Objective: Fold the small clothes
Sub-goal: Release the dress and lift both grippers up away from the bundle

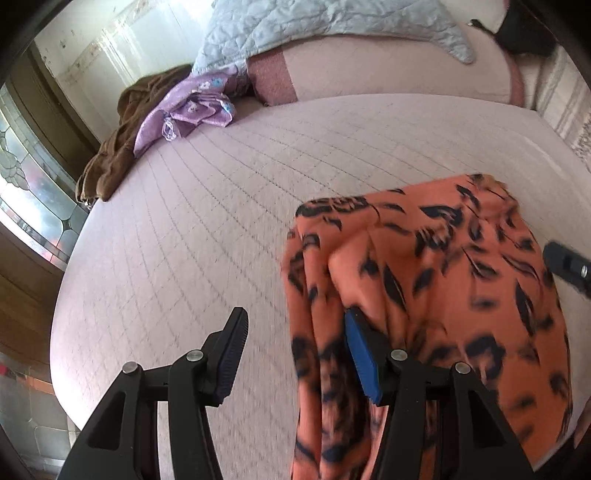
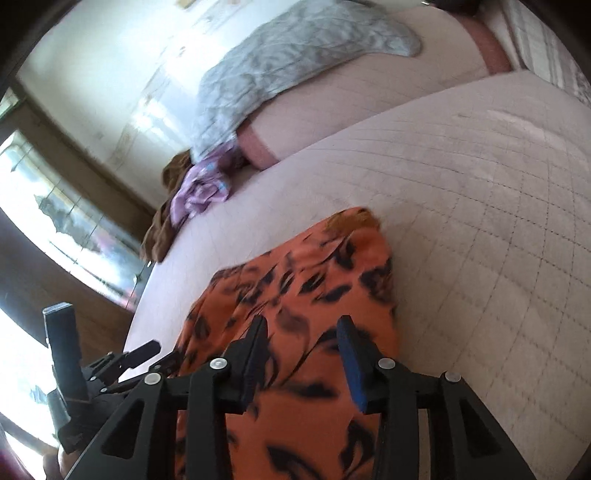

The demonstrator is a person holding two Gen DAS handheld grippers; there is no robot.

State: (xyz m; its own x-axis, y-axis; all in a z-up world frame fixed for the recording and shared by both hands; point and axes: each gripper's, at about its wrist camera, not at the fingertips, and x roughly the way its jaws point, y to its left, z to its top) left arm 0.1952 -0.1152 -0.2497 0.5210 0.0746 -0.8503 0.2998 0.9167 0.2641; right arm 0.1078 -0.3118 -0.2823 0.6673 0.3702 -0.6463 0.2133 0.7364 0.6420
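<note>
bed (image 1: 207, 206): pale pink quilted cover fills mid-frame | pillow (image 1: 388, 74): pink-banded, top centre | blanket (image 1: 314, 26): pale blue quilted, draped over pillow | wall (image 1: 122, 48): white, upper left | window (image 1: 33, 184): leaded glass, left edge, daylight pouring in

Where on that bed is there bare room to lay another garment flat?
The widest bare patch of the quilted bed cover lies between the orange patterned garment and the purple and brown clothes at the far corner. It is crowded at that corner and under the grey quilt.
</note>
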